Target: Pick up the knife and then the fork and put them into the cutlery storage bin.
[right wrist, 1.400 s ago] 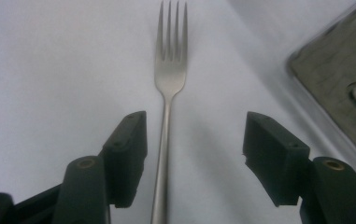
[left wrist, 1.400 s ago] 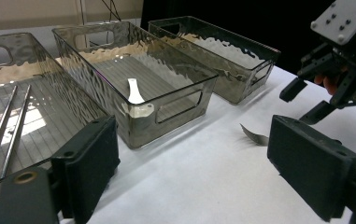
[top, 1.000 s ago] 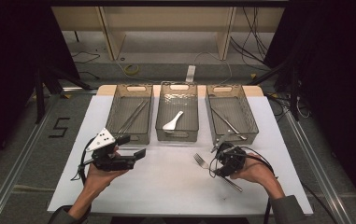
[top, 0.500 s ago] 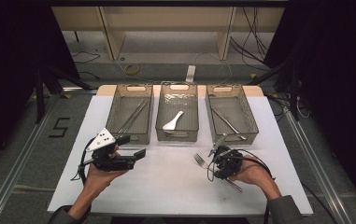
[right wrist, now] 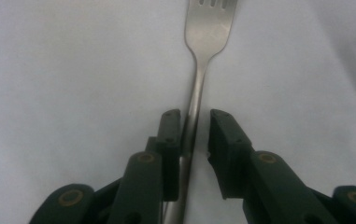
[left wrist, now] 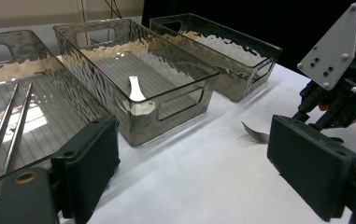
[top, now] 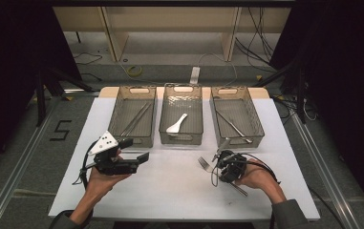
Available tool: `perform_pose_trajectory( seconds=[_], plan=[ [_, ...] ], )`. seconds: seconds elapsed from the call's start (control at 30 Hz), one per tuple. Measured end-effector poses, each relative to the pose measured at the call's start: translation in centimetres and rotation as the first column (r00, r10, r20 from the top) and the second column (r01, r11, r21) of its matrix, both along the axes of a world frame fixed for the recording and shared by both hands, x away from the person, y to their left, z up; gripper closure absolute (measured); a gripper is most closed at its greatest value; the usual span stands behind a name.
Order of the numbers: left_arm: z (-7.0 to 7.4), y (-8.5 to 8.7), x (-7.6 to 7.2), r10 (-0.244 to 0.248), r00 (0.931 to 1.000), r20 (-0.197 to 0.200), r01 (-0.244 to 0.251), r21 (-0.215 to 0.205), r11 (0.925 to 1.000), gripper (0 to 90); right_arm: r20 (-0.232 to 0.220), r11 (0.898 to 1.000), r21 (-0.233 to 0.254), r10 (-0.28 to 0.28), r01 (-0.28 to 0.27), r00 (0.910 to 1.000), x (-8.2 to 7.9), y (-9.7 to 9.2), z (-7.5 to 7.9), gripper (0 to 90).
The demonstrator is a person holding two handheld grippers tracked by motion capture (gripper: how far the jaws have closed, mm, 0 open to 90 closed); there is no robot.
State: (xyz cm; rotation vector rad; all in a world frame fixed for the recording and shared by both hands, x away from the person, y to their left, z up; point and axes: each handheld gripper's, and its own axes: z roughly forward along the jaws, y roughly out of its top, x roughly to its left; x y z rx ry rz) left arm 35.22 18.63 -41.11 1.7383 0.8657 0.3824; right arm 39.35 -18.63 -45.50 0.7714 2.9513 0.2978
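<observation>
I see open tabletop (top: 170, 186) between my two hands, nothing lying there but the fork (top: 207, 165) by the right gripper (top: 220, 160). Ahead, three clear bins (top: 182, 138) stand side by side in a row, with only narrow gaps between them, walling off the far half; their tops are open from above.
</observation>
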Motion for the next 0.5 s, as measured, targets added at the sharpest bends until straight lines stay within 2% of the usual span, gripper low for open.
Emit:
perform_pose_trajectory(
  seconds=[0.23,0.5],
  plan=[
    [-0.02,0.00,-0.01,0.000,1.0000,-0.001,0.000,0.002,1.0000,16.0,-0.016,1.000,0.004,0.012,-0.012,0.9998,0.08,0.06,-0.05,79.7],
    [-0.02,-0.02,-0.02,-0.003,1.0000,0.003,0.003,0.008,1.0000,16.1,-0.044,1.000,0.004,0.014,-0.014,0.9990,0.46,0.08,-0.07,81.1]
  ],
)
